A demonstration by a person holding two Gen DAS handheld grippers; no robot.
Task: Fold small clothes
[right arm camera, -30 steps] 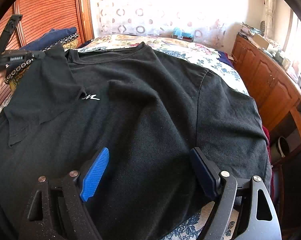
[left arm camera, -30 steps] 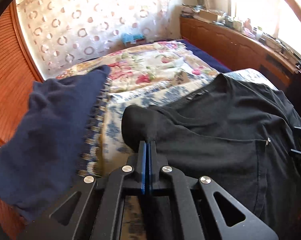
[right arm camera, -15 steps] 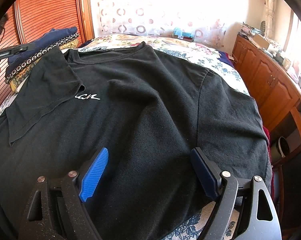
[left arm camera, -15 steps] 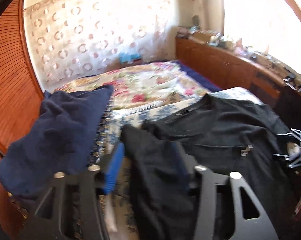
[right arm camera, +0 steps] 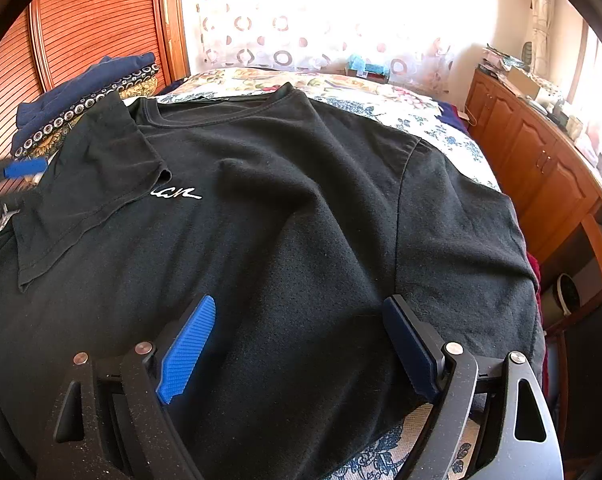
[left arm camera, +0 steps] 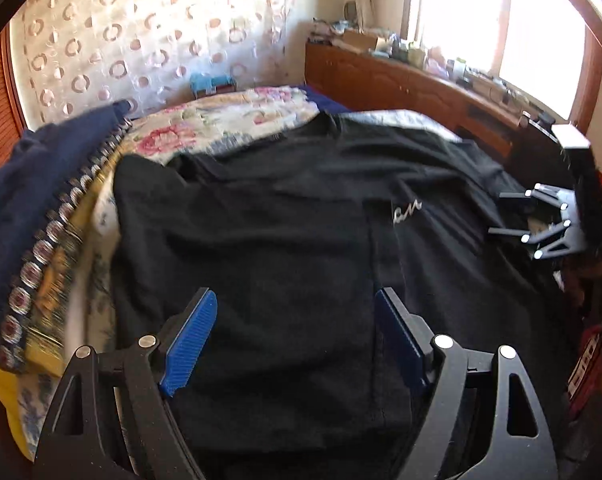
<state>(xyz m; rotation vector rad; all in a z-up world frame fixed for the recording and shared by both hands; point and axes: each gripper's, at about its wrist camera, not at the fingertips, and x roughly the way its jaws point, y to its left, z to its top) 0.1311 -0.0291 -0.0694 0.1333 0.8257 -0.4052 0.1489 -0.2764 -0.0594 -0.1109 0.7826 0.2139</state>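
Left gripper (left arm camera: 295,340) jaws just opened, sleeve (right arm camera: 89,184) released; a second ago it was pinched and lifted. Sleeve now lies folded over the black T-shirt (right arm camera: 285,216), spread across the bed (right arm camera: 441,128). Right gripper (right arm camera: 297,344) unchanged, jaws apart, holding nothing, above the shirt's near edge.

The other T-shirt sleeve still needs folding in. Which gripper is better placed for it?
Probably the right gripper: it hangs open over the black T-shirt near the flat sleeve. The left gripper is by the folded sleeve.
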